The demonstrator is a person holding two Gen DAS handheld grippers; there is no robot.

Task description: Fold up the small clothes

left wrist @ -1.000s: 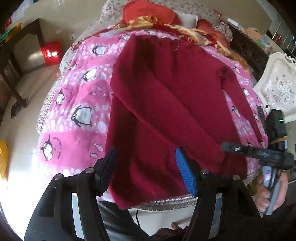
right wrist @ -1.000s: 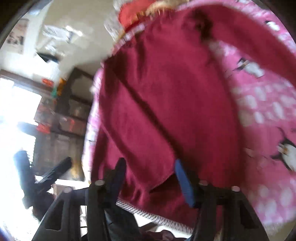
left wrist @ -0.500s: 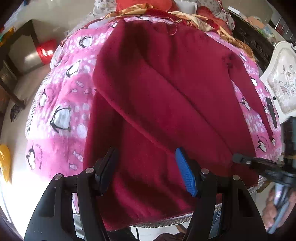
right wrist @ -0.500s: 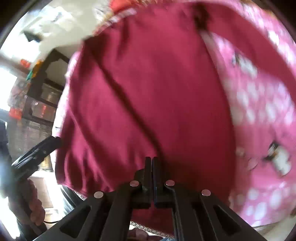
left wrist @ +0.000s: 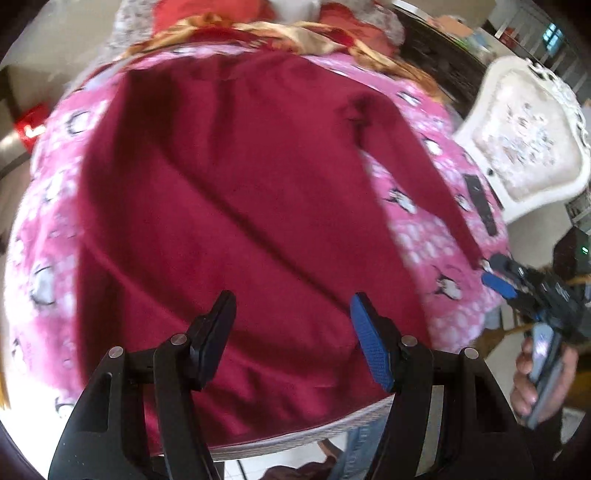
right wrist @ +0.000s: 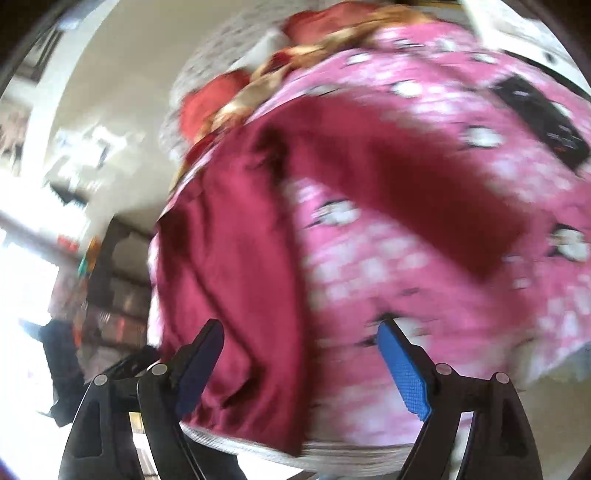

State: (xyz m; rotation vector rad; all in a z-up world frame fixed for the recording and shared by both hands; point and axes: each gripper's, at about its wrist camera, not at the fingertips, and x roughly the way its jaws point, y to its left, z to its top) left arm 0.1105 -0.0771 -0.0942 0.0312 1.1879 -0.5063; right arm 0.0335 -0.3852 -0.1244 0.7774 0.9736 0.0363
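Observation:
A dark red sweater [left wrist: 236,206] lies spread on a pink penguin-print blanket [left wrist: 421,236], its left sleeve folded across the body. Its right sleeve [left wrist: 413,177] stretches out toward the right. My left gripper [left wrist: 291,332] is open and empty, hovering above the sweater's hem. My right gripper [right wrist: 301,365] is open and empty, over the sweater's right edge [right wrist: 236,280] and the blanket [right wrist: 369,273]; the right sleeve [right wrist: 406,184] lies ahead of it. The right gripper also shows in the left wrist view [left wrist: 498,280], near the sleeve's cuff.
A black remote [left wrist: 480,206] lies on the blanket near the right edge, also in the right wrist view [right wrist: 543,122]. Red and gold bedding [left wrist: 258,26] is piled at the far end. A white upholstered chair [left wrist: 524,133] stands to the right. The blanket's near edge [left wrist: 295,439] is below my grippers.
My right gripper was shut half a second ago; it has opened and swung right toward the outstretched sleeve. My left gripper stays open and has shifted slightly right over the hem.

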